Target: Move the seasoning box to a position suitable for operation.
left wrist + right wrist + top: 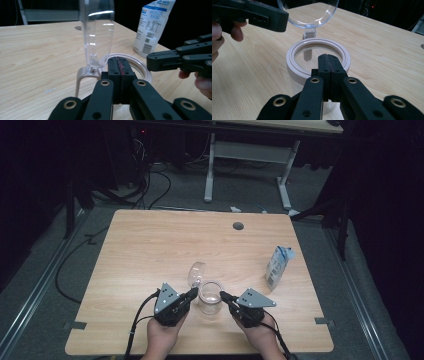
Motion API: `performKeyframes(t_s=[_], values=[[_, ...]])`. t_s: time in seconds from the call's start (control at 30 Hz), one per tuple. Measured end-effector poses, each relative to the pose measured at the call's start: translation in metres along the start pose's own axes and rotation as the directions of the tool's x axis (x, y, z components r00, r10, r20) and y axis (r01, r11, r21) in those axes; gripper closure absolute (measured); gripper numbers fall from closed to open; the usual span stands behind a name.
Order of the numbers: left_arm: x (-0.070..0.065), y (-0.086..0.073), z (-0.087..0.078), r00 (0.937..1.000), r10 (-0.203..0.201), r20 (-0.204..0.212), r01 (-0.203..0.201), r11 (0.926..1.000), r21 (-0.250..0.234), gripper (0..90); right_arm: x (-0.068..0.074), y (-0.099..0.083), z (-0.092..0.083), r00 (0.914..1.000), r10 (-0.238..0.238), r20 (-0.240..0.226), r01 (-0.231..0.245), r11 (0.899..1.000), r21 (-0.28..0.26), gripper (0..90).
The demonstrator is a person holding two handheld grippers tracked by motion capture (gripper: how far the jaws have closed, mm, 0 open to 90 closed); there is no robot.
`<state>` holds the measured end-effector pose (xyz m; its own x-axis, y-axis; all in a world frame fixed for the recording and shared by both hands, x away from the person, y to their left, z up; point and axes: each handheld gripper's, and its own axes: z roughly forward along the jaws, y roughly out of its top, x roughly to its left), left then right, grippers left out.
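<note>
You'll find print on the white-and-blue carton point(152, 27) standing near the table's right edge, but it is too small and blurred to read. Its side carries a table of fine text and small square codes. You can read nothing elsewhere.

High cam overhead; tong cams share jar point(318, 58).

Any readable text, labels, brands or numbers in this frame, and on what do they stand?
Nothing can be read for certain.
Carton: blue logo lettering at the top, cut off and blurred; unreadable.
Carton side: a table of small print and two square codes; too small to read.
Jar and the clear lid: no lettering seen.
Left claw and right claw: no markings seen.
</note>
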<state>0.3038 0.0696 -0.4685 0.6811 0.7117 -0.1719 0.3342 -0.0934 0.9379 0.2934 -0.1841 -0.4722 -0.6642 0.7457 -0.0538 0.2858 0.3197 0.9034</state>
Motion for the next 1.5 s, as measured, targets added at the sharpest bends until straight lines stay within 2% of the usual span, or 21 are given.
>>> performKeyframes(t_s=[0.2, 0.4, 0.9, 1.1, 1.33, 1.43, 1.5], values=[[0.002, -0.002, -0.002, 1.0000, 0.005, -0.005, -0.005, 1.0000, 0.005, 90.0, 0.000, 0.000, 0.000, 1.0000, -0.001, 0.000, 0.001, 1.000, 0.001, 89.9], [0.006, -0.007, -0.004, 0.9995, 0.032, -0.006, -0.032, 0.9987, 0.040, 89.2, 0.000, 0.000, -0.001, 1.0000, 0.005, 0.004, -0.005, 1.000, 0.001, 87.5], [0.034, -0.028, -0.017, 0.9974, 0.039, -0.061, -0.032, 0.9935, 0.109, 84.0, -0.016, -0.005, -0.006, 0.9984, 0.041, 0.038, -0.041, 0.999, 0.003, 84.6], [0.048, -0.040, -0.022, 0.9964, 0.031, -0.080, -0.020, 0.9904, 0.137, 81.1, -0.022, -0.008, -0.008, 0.9968, 0.054, 0.059, -0.054, 0.999, 0.006, 82.8], [0.063, -0.049, -0.027, 0.9935, 0.020, -0.112, -0.001, 0.9858, 0.168, 76.1, -0.031, -0.013, -0.014, 0.9939, 0.073, 0.083, -0.074, 0.997, 0.009, 81.0], [0.065, -0.050, -0.027, 0.9932, 0.012, -0.116, 0.008, 0.9847, 0.174, 74.0, -0.035, -0.016, -0.017, 0.9907, 0.089, 0.103, -0.091, 0.996, 0.013, 80.4], [0.066, -0.050, -0.028, 0.9925, 0.024, -0.120, -0.002, 0.9842, 0.177, 72.5, -0.038, -0.020, -0.020, 0.9879, 0.099, 0.120, -0.101, 0.995, 0.017, 79.8]])
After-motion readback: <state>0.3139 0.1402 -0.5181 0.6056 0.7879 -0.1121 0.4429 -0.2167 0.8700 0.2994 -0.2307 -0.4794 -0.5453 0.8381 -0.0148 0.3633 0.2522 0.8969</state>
